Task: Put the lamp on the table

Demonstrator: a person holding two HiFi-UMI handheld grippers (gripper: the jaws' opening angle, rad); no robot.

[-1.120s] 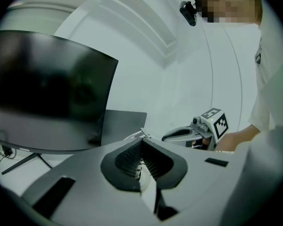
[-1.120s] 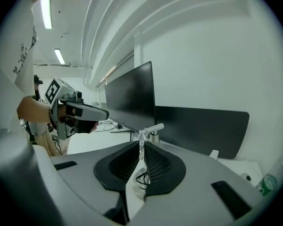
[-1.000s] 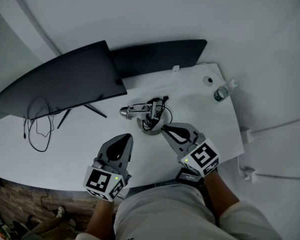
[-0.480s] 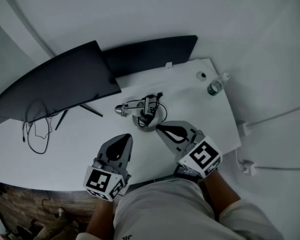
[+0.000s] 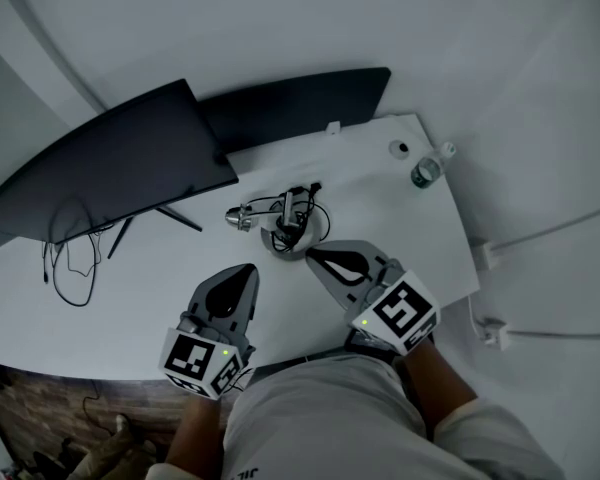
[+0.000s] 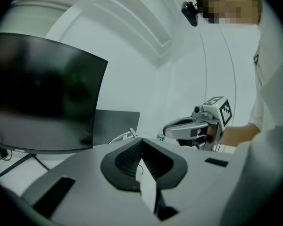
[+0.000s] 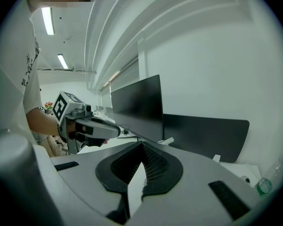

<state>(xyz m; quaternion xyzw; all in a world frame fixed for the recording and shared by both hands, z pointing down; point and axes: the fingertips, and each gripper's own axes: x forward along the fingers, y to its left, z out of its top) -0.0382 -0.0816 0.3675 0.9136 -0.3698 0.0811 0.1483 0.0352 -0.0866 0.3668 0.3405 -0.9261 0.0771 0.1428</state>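
Observation:
A small desk lamp [image 5: 280,223] lies folded on the white table [image 5: 400,228], with a round base, a silver head pointing left and a dark cable coiled round it. My right gripper [image 5: 308,254] is just to the right of the lamp's base, shut and with nothing between its jaws. My left gripper [image 5: 247,269] hovers a little nearer than the lamp and to its left, jaws together and empty. In the left gripper view the closed tips [image 6: 141,140] point past the right gripper [image 6: 167,127]. The right gripper view shows closed tips [image 7: 141,146] and the left gripper [image 7: 118,131].
A wide dark monitor [image 5: 110,168] stands at the back left, with a dark panel [image 5: 300,103] behind it. Loose cables [image 5: 75,258] hang at the left. A clear bottle [image 5: 425,171] and a small round object [image 5: 399,149] sit at the table's far right corner.
The right gripper has lifted slightly beside the lamp. The lamp stays on the table and the left gripper has hardly moved.

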